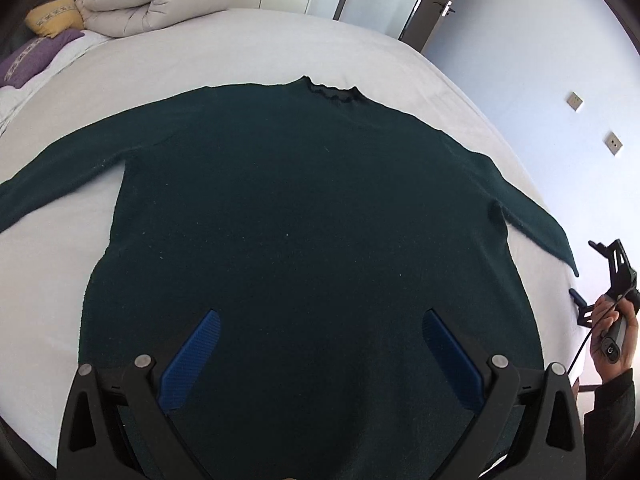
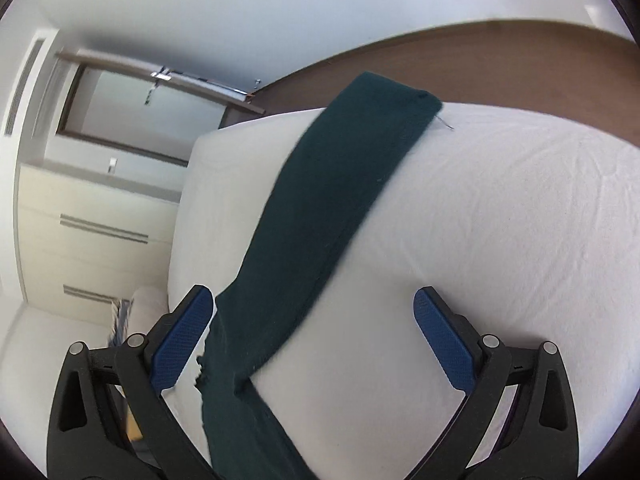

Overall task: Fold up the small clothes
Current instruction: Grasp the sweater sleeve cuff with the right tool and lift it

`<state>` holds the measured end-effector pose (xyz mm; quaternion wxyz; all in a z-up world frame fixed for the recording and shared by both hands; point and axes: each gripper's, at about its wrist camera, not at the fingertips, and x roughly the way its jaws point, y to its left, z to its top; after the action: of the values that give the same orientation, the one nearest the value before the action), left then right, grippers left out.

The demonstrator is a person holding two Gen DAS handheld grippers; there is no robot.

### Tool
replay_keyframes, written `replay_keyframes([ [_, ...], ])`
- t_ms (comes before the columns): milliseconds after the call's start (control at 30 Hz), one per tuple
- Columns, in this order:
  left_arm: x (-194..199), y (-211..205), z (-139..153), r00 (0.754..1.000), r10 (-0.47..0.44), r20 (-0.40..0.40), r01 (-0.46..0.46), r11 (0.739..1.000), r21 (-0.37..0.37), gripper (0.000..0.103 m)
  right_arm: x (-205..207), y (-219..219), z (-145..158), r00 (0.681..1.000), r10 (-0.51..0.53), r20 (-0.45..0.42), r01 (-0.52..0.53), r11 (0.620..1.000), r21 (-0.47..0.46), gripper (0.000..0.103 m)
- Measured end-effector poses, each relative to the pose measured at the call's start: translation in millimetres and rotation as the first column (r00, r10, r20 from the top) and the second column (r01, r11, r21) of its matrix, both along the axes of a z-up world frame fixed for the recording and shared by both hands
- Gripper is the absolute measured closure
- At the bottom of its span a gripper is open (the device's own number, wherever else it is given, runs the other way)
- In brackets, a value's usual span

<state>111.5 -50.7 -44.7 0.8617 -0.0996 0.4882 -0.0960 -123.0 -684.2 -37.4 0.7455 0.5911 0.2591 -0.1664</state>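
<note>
A dark green long-sleeved sweater (image 1: 304,208) lies flat on the white bed (image 1: 248,44), collar at the far side and both sleeves spread outward. My left gripper (image 1: 320,320) hovers over the sweater's lower hem, open, with nothing between its blue pads (image 1: 192,356). In the right wrist view one sleeve (image 2: 340,192) runs diagonally across the bed corner, its cuff at the far edge. My right gripper (image 2: 314,308) is open above that sleeve's near part, holding nothing. In the left wrist view the right gripper (image 1: 600,280) shows at the bed's right edge, held by a hand (image 1: 616,344).
A folded beige duvet (image 1: 152,0), a yellow pillow (image 1: 54,16) and a purple pillow (image 1: 32,56) sit at the bed's far left. Pale cabinets (image 2: 92,232) and a door (image 2: 148,100) stand past the bed's edge, with brown floor (image 2: 500,64) beyond.
</note>
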Motion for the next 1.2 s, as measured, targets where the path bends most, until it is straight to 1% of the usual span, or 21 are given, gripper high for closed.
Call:
replay_keyframes([
  [33, 1.2, -0.8, -0.5, 1.0, 0.001, 0.007, -0.001, 1.0, 0.008, 0.0, 2.2, -6.9, -5.5, 1.0, -0.017, 0.02, 0.017, 0.999, 0.03, 0.002],
  [133, 5.5, -3.8, -2.0, 1.0, -0.017, 0.014, 0.016, 0.999, 0.039, 0.0, 11.7, -14.9, -5.5, 0.998, -0.041, 0.047, 0.039, 0.998, 0.041, 0.002],
  [233, 10.6, 1.0, -6.0, 1.0, -0.012, -0.002, 0.012, 1.0, -0.009, 0.0, 26.2, -23.8, -9.1, 0.995, -0.069, 0.073, 0.064, 0.995, 0.079, 0.002],
  [300, 13.1, 6.5, -8.2, 1.0, -0.005, -0.011, 0.004, 0.998, -0.055, 0.0, 39.8, -22.7, -14.2, 0.992, -0.09, 0.086, 0.08, 0.99, 0.114, 0.007],
  [367, 14.7, 11.5, -9.6, 1.0, 0.003, -0.02, -0.004, 0.997, -0.076, 0.0, 49.0, -30.9, -19.9, 0.986, -0.114, 0.122, 0.093, 0.982, 0.167, 0.018],
  [467, 16.2, 17.2, -11.7, 1.0, 0.01, -0.026, -0.013, 0.995, -0.103, 0.0, 59.2, -39.0, -28.5, 0.977, -0.159, 0.139, 0.125, 0.966, 0.227, 0.028],
  [533, 18.4, 21.2, -13.8, 0.999, 0.017, -0.028, -0.02, 0.992, -0.128, 0.0, 66.8, -41.3, -28.6, 0.974, -0.162, 0.158, 0.124, 0.966, 0.227, 0.029],
  [600, 21.4, 23.4, -16.1, 0.999, 0.02, -0.032, -0.025, 0.99, -0.141, 0.0, 75.2, -41.7, -28.1, 0.974, -0.156, 0.165, 0.12, 0.97, 0.21, 0.036],
  [667, 24.9, 24.3, -17.6, 0.999, 0.021, -0.032, -0.025, 0.988, -0.155, 0.0, 81.0, -37.3, -31.2, 0.977, -0.146, 0.156, 0.115, 0.975, 0.188, 0.056],
  [700, 27.0, 24.4, -18.1, 0.999, 0.019, -0.033, -0.024, 0.986, -0.163, 0.0, 85.2, -35.6, -33.1, 0.98, -0.138, 0.143, 0.112, 0.978, 0.177, 0.062],
  [733, 28.2, 24.7, -18.2, 0.999, 0.015, -0.033, -0.021, 0.985, -0.17, 0.0, 86.9, -40.1, -36.0, 0.982, -0.135, 0.132, 0.112, 0.979, 0.169, 0.074],
  [767, 30.6, 24.2, -18.1, 0.999, 0.01, -0.033, -0.015, 0.984, -0.179, 0.0, 89.8, -41.6, -37.4, 0.983, -0.134, 0.124, 0.114, 0.98, 0.161, 0.08],
  [833, 36.7, 22.6, -17.2, 1.0, -0.001, -0.031, -0.005, 0.981, -0.194, 0.0, 92.5, -47.0, -34.3, 0.986, -0.133, 0.096, 0.122, 0.986, 0.117, 0.089],
  [933, 49.6, 20.8, -12.6, 1.0, -0.022, -0.017, 0.018, 0.974, -0.228, 0.001, 114.2, -33.3, -16.4, 0.995, -0.097, 0.03, 0.097, 0.995, -0.007, 0.095],
  [1000, 60.4, 19.6, -8.2, 0.999, -0.035, -0.011, 0.031, 0.967, -0.254, 0.002, 135.9, -16.4, 2.6, 0.999, -0.045, -0.001, 0.044, 0.994, -0.103, 0.095],
  [1033, 67.9, 18.6, -5.1, 0.999, -0.042, -0.004, 0.04, 0.961, -0.274, 0.005, 148.0, -9.3, 15.0, 1.0, -0.008, -0.01, 0.007, 0.989, -0.148, 0.096],
  [1067, 74.4, 16.6, -2.3, 0.999, -0.05, 0.001, 0.048, 0.956, -0.29, 0.007, 164.6, 8.3, 29.7, 0.999, 0.043, -0.024, -0.047, 0.975, -0.216, 0.096],
  [1100, 82.7, 14.1, 1.5, 0.998, -0.06, 0.01, 0.06, 0.95, -0.305, 0.008, 183.0, 30.5, 46.8, 0.993, 0.105, -0.046, -0.114, 0.948, -0.298, 0.096],
  [1133, 90.6, 11.3, 5.2, 0.997, -0.069, 0.019, 0.071, 0.945, -0.32, 0.008, 202.2, 55.9, 64.2, 0.982, 0.172, -0.078, -0.189, 0.904, -0.383, 0.096],
  [1167, 97.3, 8.8, 8.4, 0.997, -0.076, 0.028, 0.081, 0.938, -0.336, 0.008, 221.6, 91.6, 79.6, 0.962, 0.247, -0.119, -0.274, 0.833, -0.481, 0.096],
  [1200, 105.2, 5.8, 11.4, 0.996, -0.084, 0.036, 0.091, 0.93, -0.355, 0.008, 239.8, 131.5, 91.3, 0.933, 0.322, -0.163, -0.356, 0.745, -0.564, 0.096],
])
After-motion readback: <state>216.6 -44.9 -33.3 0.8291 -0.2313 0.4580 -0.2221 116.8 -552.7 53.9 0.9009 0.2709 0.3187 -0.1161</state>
